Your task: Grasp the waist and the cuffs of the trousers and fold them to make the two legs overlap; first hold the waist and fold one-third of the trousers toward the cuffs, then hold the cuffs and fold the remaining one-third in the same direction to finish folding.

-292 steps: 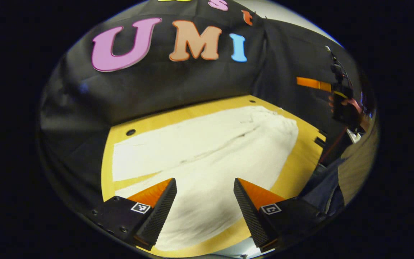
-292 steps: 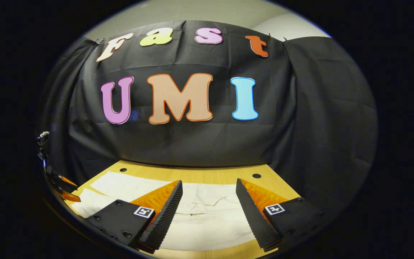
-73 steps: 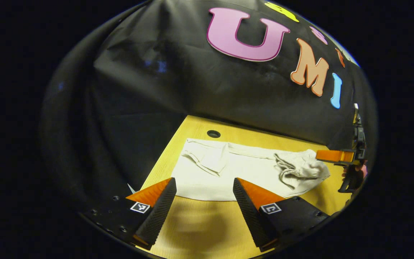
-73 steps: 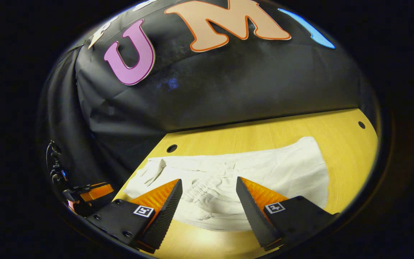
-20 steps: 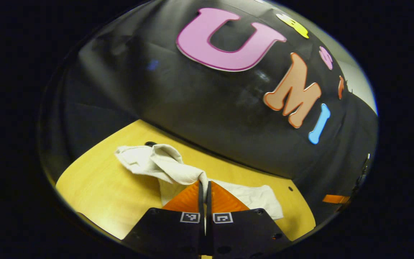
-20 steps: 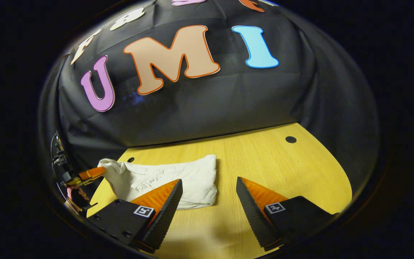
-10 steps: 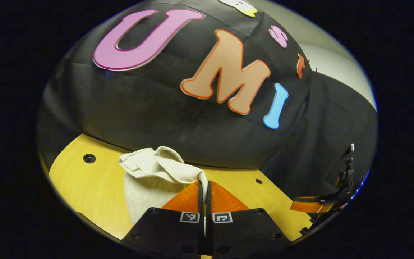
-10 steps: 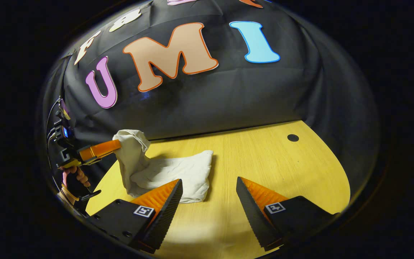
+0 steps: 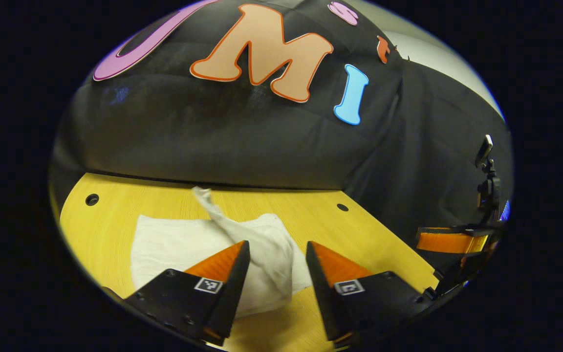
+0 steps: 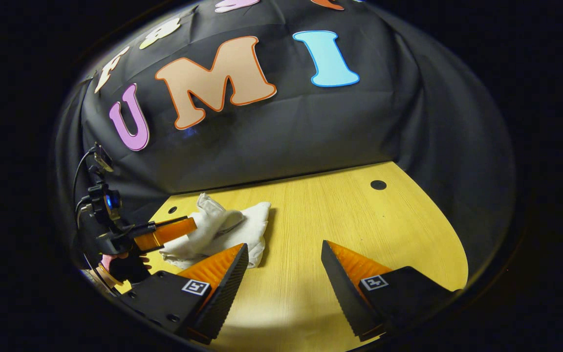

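The off-white trousers [image 9: 179, 244] lie as a folded bundle on the wooden table [image 9: 359, 234]. One loose strip of cloth runs from the far edge back between my left gripper's fingers. My left gripper [image 9: 276, 247] hovers just over the bundle's right end, open and pressing on nothing. In the right gripper view the trousers [image 10: 240, 225] sit at the table's left part, with the left gripper [image 10: 184, 229] low over them and a hand [image 10: 115, 266] behind it. My right gripper [image 10: 284, 247] is open over bare wood, to the right of the bundle.
The table [image 10: 350, 230] has small round holes [image 10: 378, 185] near its far edge. Black cloth walls close the back and sides. Off to the right in the left gripper view, the right gripper [image 9: 423, 240] hangs beyond the table's edge.
My left gripper, shut on the lifted cuff end half a second ago, has come down over the bundle and opened, letting the cloth drop. The right gripper stays open, nearly still.
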The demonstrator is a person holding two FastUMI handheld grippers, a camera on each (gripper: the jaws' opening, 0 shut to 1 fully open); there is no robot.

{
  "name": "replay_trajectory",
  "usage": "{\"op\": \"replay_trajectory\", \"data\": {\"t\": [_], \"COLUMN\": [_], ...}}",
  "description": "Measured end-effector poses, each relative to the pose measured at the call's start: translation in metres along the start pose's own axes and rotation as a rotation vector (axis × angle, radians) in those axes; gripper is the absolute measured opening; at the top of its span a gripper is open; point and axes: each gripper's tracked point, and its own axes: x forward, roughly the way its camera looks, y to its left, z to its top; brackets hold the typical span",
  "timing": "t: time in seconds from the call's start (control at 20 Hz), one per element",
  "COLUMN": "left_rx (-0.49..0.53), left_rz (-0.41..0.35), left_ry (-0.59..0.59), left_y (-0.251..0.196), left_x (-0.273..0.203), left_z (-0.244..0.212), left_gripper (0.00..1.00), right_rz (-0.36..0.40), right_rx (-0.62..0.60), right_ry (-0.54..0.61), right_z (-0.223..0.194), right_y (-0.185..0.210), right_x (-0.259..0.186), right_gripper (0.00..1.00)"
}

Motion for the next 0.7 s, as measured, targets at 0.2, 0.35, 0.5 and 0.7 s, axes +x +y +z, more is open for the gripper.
{"op": "replay_trajectory", "data": {"t": [0.2, 0.35, 0.5, 0.7], "left_rx": [0.015, 0.009, -0.004, 0.027], "left_rz": [0.054, 0.126, 0.195, 0.306], "left_ry": [0.000, -0.028, -0.058, -0.053], "left_y": [0.008, 0.026, 0.042, 0.067], "left_x": [-0.027, -0.069, -0.114, -0.171], "left_z": [0.001, 0.010, 0.017, 0.007], "left_gripper": [0.78, 0.82, 0.84, 0.84], "right_rz": [0.007, 0.020, 0.040, 0.050], "right_rx": [0.012, 0.021, 0.021, 0.007], "right_ry": [-0.004, -0.011, -0.017, -0.021], "right_z": [-0.002, -0.002, -0.004, -0.011], "right_y": [0.009, 0.022, 0.040, 0.058], "right_x": [-0.007, -0.012, -0.019, -0.027], "right_gripper": [0.96, 0.96, 0.96, 0.96]}}
